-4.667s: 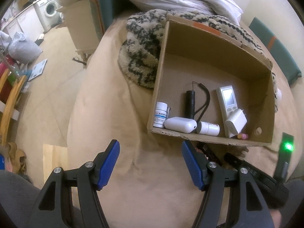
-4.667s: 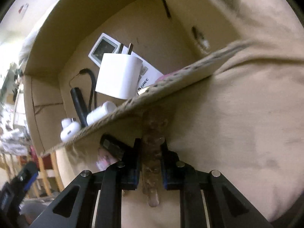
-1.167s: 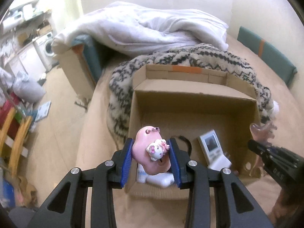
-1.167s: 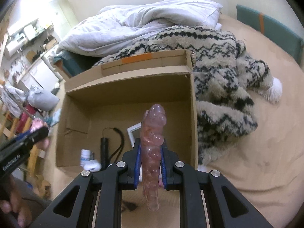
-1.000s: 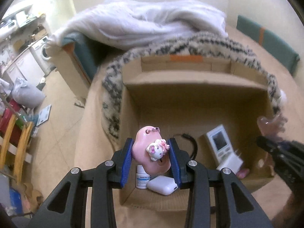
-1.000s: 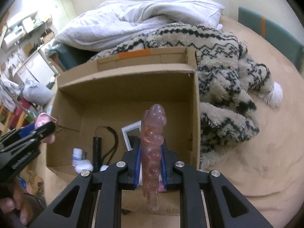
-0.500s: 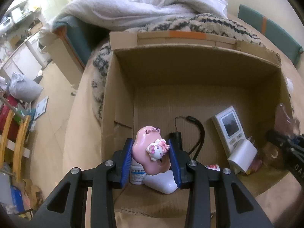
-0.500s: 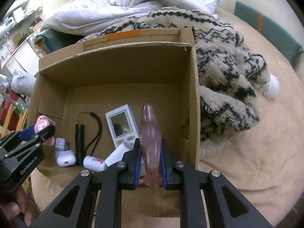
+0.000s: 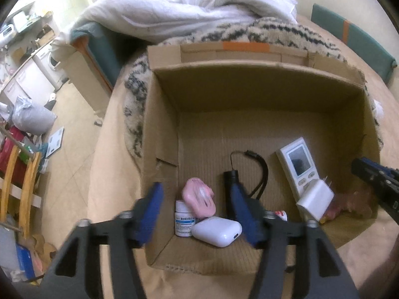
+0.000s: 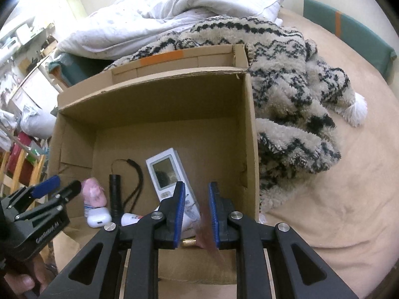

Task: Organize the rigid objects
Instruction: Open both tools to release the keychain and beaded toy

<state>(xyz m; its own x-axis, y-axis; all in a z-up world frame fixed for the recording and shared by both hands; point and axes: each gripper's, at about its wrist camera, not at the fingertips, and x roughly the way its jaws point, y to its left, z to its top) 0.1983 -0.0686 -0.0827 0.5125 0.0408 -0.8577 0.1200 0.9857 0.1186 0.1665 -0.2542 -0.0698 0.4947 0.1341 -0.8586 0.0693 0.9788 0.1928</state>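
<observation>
Both tools spread, gripping nothing: left tool (image 9: 197,209) above the pink charm (image 9: 198,199), right tool (image 10: 197,211) over the box (image 10: 249,129). Nothing visible left outside to pack.

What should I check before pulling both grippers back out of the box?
1. Left gripper open: ok, fingers spread wide.
2. Pink charm released: ok, it lies in the cardboard box, leaning on the pill bottle beside the white earbud case.
3. Right gripper open: ok, gap between pads.
4. Translucent pink piece clear of the right gripper: cannot tell; a pink blur shows between the right pads.
5. Charger plug and remote undisturbed: cannot tell.
</observation>
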